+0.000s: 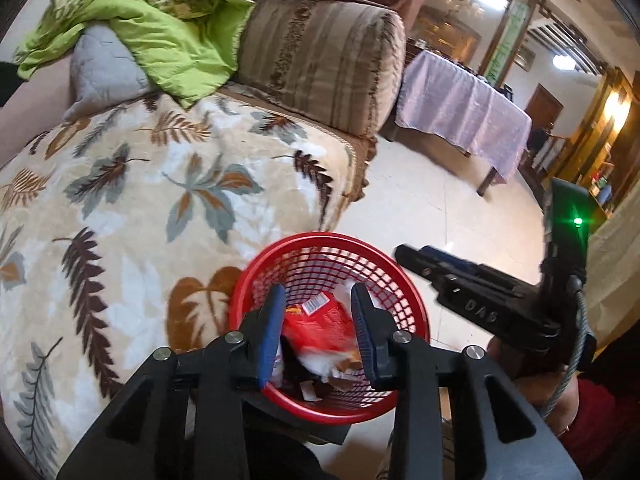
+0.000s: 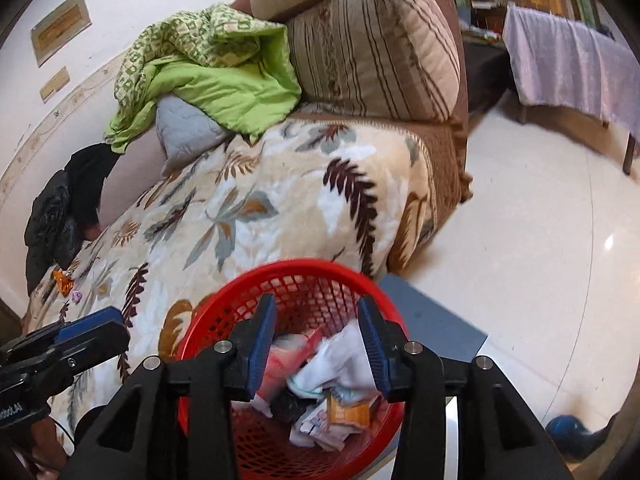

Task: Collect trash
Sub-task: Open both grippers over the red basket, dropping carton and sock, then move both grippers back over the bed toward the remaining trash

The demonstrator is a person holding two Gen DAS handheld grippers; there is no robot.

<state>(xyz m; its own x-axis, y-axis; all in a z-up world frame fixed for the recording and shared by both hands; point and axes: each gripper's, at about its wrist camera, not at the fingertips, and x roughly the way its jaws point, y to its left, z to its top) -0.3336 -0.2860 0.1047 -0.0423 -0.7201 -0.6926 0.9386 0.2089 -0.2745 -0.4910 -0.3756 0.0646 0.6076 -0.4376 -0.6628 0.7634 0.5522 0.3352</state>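
Leaf-print blanket [image 2: 256,216] covers the sofa beside a pale tiled floor [image 2: 520,240]

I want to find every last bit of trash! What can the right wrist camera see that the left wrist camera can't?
Only the right wrist view shows an orange wrapper and a small purple scrap lying on the leaf-print blanket, plus a black jacket. Only the left wrist view shows the right gripper. Both show the red basket holding trash and the green quilt.
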